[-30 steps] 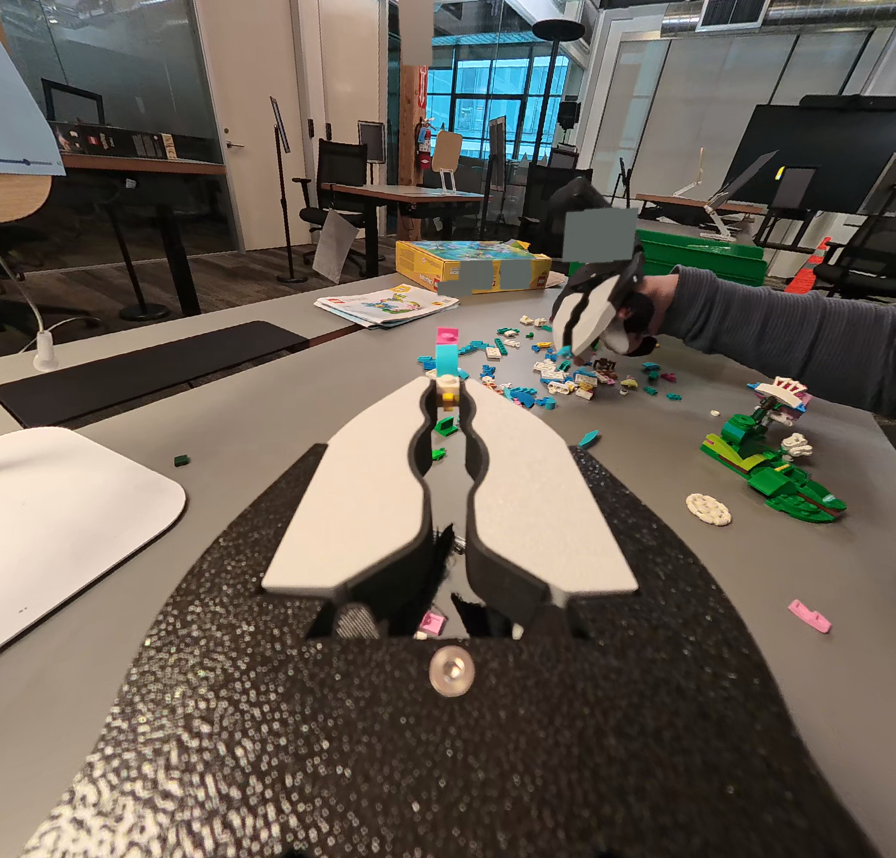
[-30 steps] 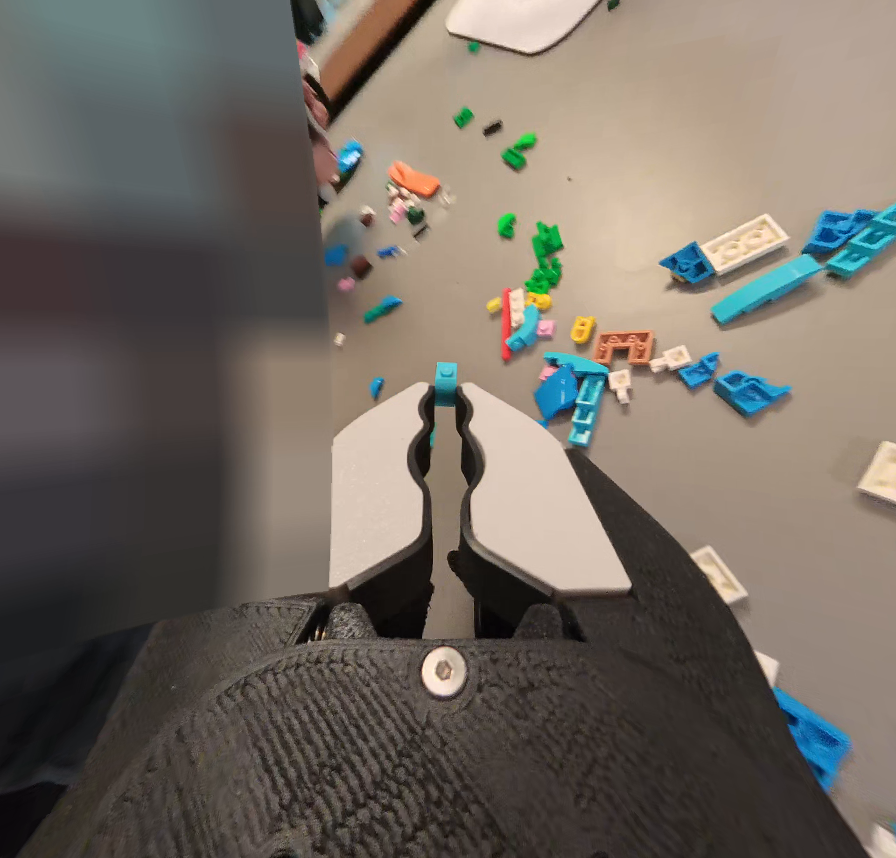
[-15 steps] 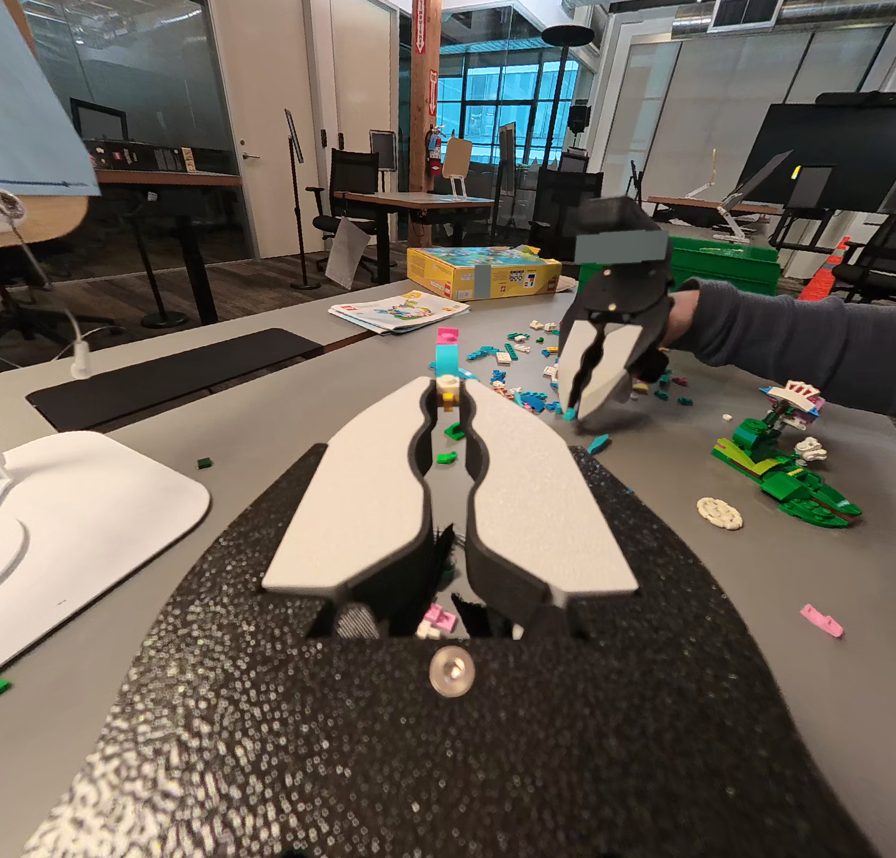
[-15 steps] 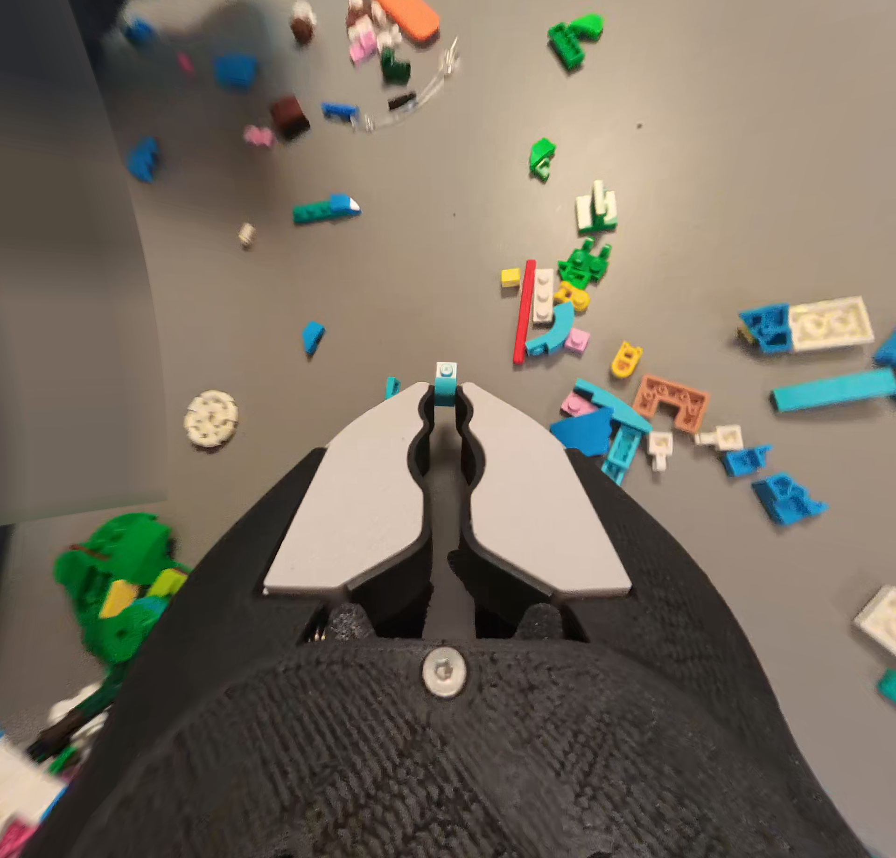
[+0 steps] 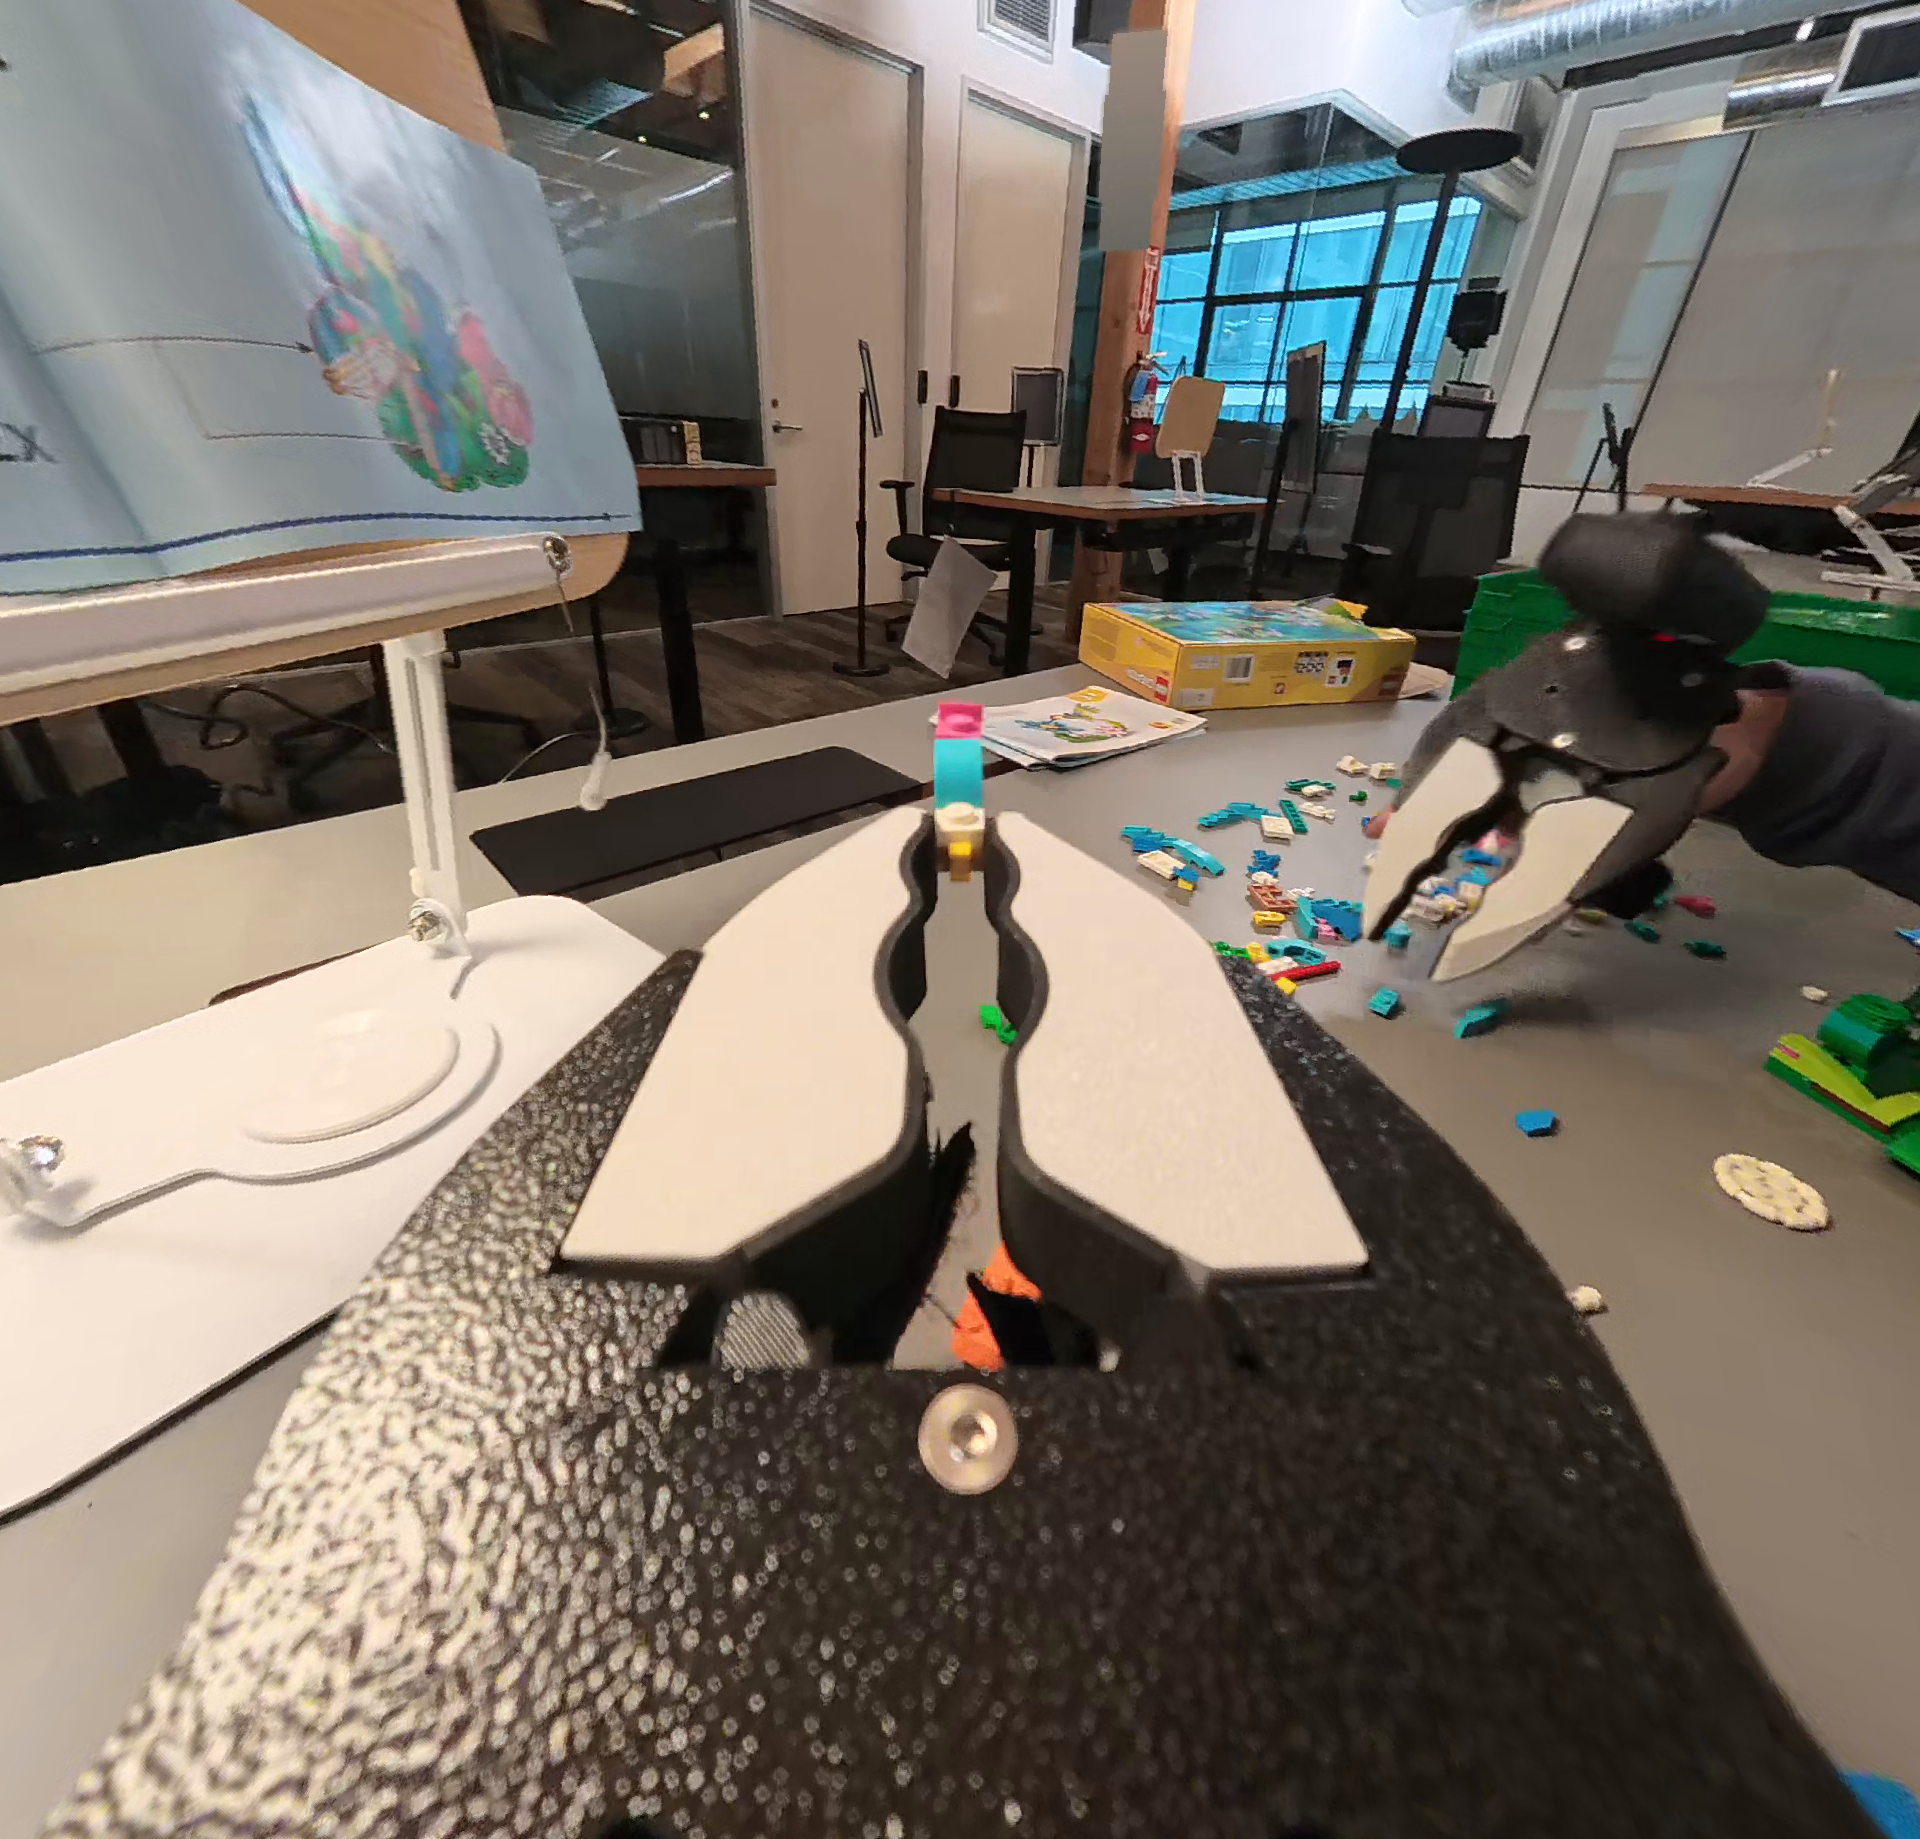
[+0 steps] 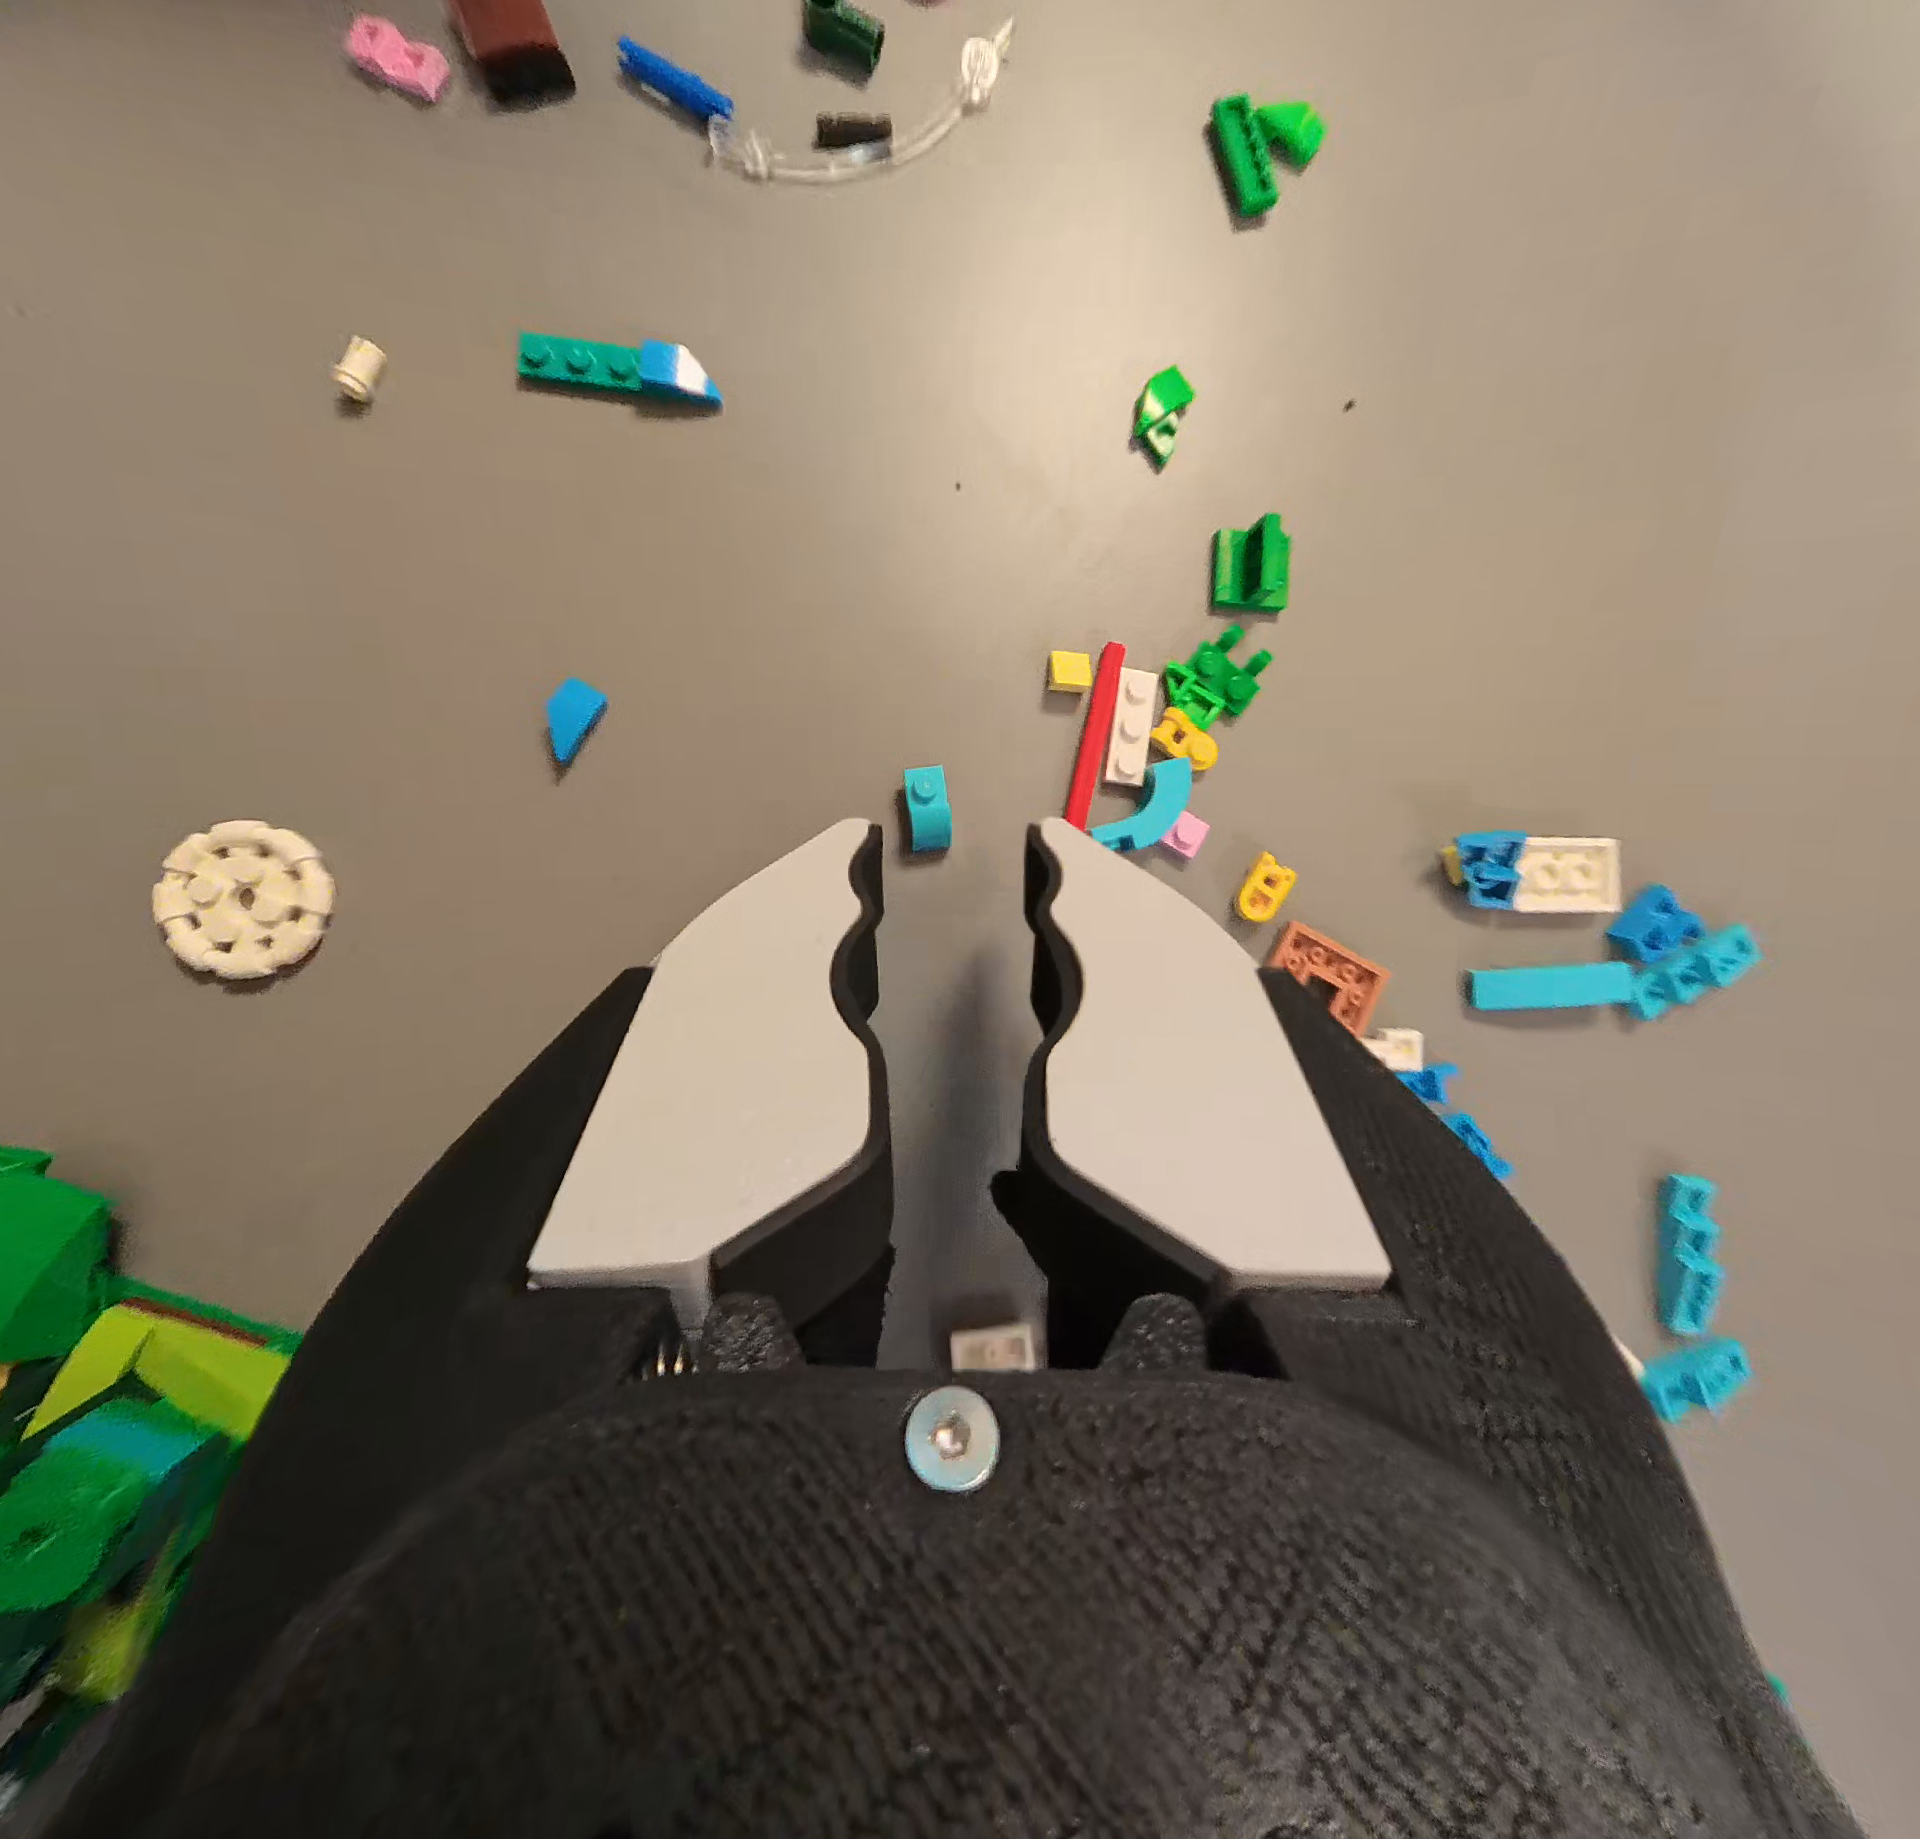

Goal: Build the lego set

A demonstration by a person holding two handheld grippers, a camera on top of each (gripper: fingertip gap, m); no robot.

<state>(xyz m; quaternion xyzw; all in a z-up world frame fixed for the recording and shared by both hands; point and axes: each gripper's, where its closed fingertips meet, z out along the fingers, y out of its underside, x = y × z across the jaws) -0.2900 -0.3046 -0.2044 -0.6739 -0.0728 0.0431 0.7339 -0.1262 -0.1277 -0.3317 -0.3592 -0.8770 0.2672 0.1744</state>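
My left gripper [image 5: 960,833] is shut on a small lego stack [image 5: 958,781]: a white and yellow base between the fingertips, a teal curved piece and a pink brick on top, held above the grey table [image 5: 1558,1322]. My right gripper [image 6: 954,839] is open over the table; it also shows in the left wrist view [image 5: 1413,948], jaws apart. A small teal curved brick [image 6: 924,807] lies loose on the table just ahead of its fingertips, touched by neither pad.
Loose lego pieces [image 6: 1143,729] are scattered to the right. A white round plate [image 6: 244,899] lies left. A green lego build [image 6: 73,1374] sits at lower left. A booklet on a white stand [image 5: 260,335], a yellow box [image 5: 1247,651] and a booklet [image 5: 1091,724] stand farther off. Tip to tip, the grippers are about 30 cm apart. The white round plate [image 6: 244,899] is closer to my right gripper, around 12 cm from its tips; the left tips are 30 cm off. The left camera catches it too, in the left wrist view [image 5: 1765,1183].
My right gripper opened and the small teal brick it held left the grasp and now lies on the table. My left gripper kept its stack and swung left toward the booklet stand.
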